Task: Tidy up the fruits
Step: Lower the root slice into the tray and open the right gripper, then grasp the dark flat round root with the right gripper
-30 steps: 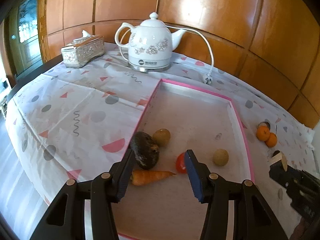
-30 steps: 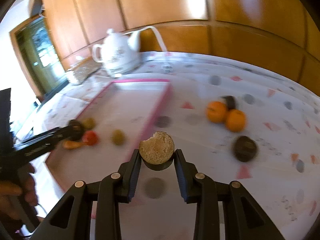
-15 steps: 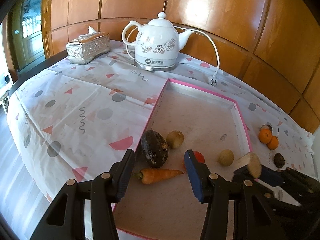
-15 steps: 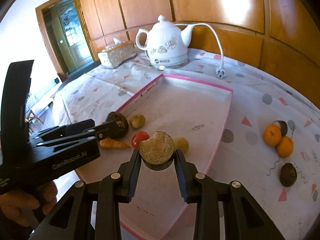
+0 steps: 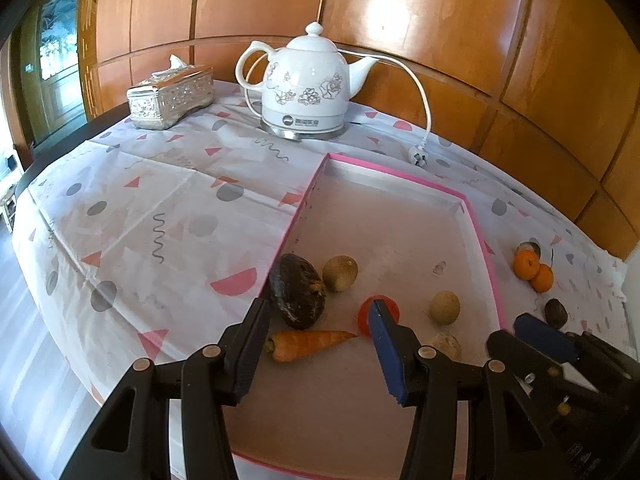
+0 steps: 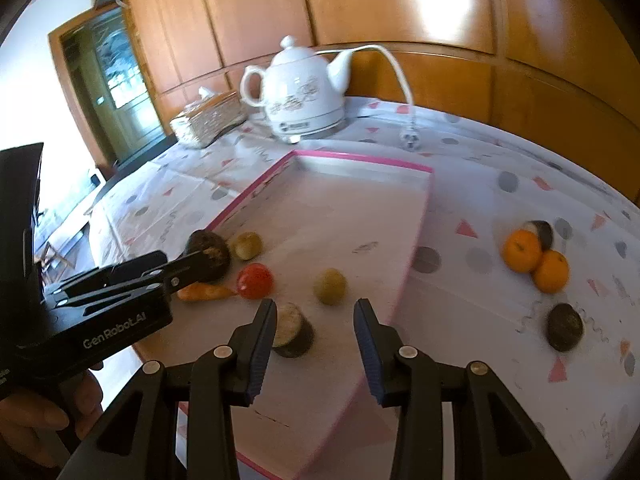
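Note:
A pink-rimmed tray (image 5: pixel 476 216) (image 6: pixel 416 240) holds a dark avocado (image 5: pixel 296 290) (image 6: pixel 210 254), a carrot (image 5: pixel 308 344) (image 6: pixel 204 291), a red tomato (image 5: pixel 362 312) (image 6: pixel 255 275), two small yellow-brown fruits (image 5: pixel 340 273) (image 5: pixel 445 307) and a cut half fruit (image 6: pixel 291 326) (image 5: pixel 446 345). My right gripper (image 6: pixel 315 336) is open just above and right of the half fruit, which lies in the tray. My left gripper (image 5: pixel 316 344) is open and empty over the carrot. Two oranges (image 6: pixel 536 258) (image 5: pixel 534 270) and two dark fruits (image 6: pixel 564 326) (image 6: pixel 542 232) lie on the cloth right of the tray.
A white electric kettle (image 5: pixel 306 88) (image 6: pixel 304 94) with its cord and plug (image 5: pixel 418 156) stands behind the tray. A silver tissue box (image 5: pixel 170 94) sits at the back left. A patterned cloth (image 5: pixel 140 220) covers the table; wooden wall panels run behind.
My right gripper carried the half fruit over the tray, opened and let it go; it now lies in the tray near the front. My left gripper stayed open, shifting slightly.

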The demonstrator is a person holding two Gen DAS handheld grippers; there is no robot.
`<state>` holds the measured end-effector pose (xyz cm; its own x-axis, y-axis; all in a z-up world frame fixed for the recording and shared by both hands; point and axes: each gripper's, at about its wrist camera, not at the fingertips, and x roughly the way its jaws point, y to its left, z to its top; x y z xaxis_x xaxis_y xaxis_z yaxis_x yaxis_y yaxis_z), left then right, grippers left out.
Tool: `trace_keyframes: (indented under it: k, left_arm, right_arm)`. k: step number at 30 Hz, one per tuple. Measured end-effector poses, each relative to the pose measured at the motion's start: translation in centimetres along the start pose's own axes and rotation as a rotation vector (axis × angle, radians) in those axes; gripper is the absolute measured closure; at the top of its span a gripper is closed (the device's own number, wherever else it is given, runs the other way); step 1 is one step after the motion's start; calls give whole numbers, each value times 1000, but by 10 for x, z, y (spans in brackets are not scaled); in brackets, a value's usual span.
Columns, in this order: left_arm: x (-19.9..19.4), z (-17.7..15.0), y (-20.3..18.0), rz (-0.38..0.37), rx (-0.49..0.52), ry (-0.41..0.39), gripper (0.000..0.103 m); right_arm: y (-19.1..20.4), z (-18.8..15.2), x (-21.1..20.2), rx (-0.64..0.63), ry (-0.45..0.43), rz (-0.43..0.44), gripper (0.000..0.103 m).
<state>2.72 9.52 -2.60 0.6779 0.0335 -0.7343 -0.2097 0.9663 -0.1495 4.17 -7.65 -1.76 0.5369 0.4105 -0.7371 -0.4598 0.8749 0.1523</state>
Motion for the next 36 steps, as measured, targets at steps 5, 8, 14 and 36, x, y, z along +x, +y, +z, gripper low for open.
trace_keyframes:
  k: [5,8,14,36]
  left_arm:
    - [-2,-2,-9,-10,25,2,51]
    - [-2,-4,-16,-17,41,6,51]
    - [0,-7,-28,-35,73,15,51]
    - [4,-5,-69,-121,162,46,51]
  right_arm:
    - [-22,-5,-9,60,-20,-32,63]
    - [-41,-12,-14,111,-27,-58,63]
    - [-84,-27,-28,215,-41,-133,63]
    - [-175,-41,-25,350,-2,-315,52]
